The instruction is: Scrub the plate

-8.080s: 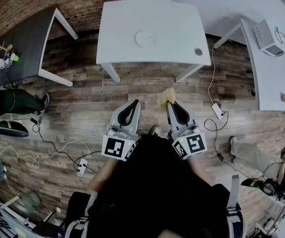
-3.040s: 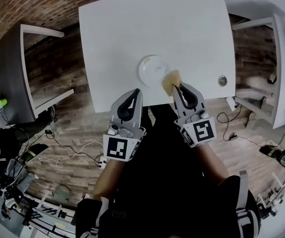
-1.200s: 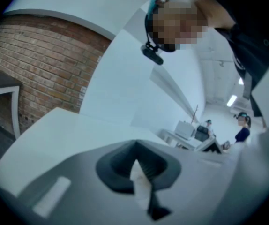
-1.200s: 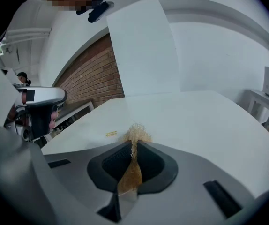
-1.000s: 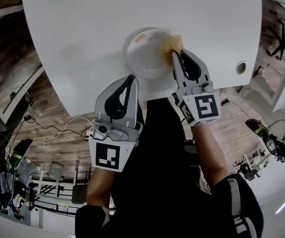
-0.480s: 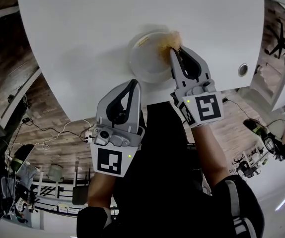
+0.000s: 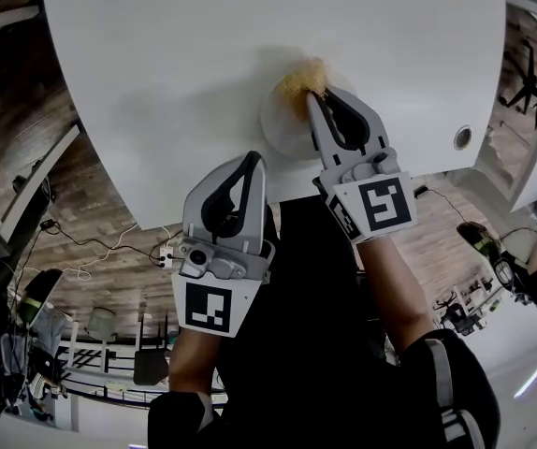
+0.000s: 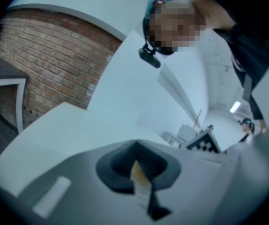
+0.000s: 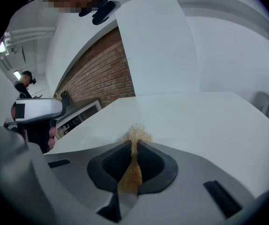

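Scrubbing step's on, I'd say. Right claw [image 7: 310,99] pinches a golden fibrous scrub pad [image 7: 297,75] at the upper rim of the white round plate [image 7: 283,131], centre-right of frame on the white surface [image 7: 175,54]. Left claw [image 7: 252,157] is pressed together, empty, mid-frame off the near edge. Next: sweep pad across plate w/ steady pressure. Plate's unheld, may slide. Round grommet [image 7: 462,137] at right, well apart, no obstacle.

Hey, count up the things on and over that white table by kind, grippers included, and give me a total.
plate: 1
scrubbing pad: 1
Hand-held grippers: 2, the left hand-held gripper and the right hand-held gripper
table: 1
Total: 5
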The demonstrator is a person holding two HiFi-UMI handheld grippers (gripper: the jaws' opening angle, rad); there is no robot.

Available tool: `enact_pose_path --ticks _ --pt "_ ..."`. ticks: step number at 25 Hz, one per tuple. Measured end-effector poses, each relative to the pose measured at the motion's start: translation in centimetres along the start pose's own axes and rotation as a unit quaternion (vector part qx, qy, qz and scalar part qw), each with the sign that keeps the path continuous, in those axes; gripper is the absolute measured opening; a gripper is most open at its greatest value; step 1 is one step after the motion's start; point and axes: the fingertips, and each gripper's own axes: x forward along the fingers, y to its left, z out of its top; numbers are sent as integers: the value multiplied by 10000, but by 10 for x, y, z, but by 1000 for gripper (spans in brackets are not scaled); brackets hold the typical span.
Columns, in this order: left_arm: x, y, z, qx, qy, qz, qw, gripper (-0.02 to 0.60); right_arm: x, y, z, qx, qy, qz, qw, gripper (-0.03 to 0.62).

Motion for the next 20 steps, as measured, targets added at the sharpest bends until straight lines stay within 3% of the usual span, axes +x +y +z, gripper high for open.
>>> enact_pose_path --ticks 13,20 --pt "-3 9 5 -135 -96 -7 9999 3 12 45 0 -24 145 456 9989 32" --pt "-2 6 0 -116 -28 -119 9999 3 3 46 -8 10 198 421 9989 33"
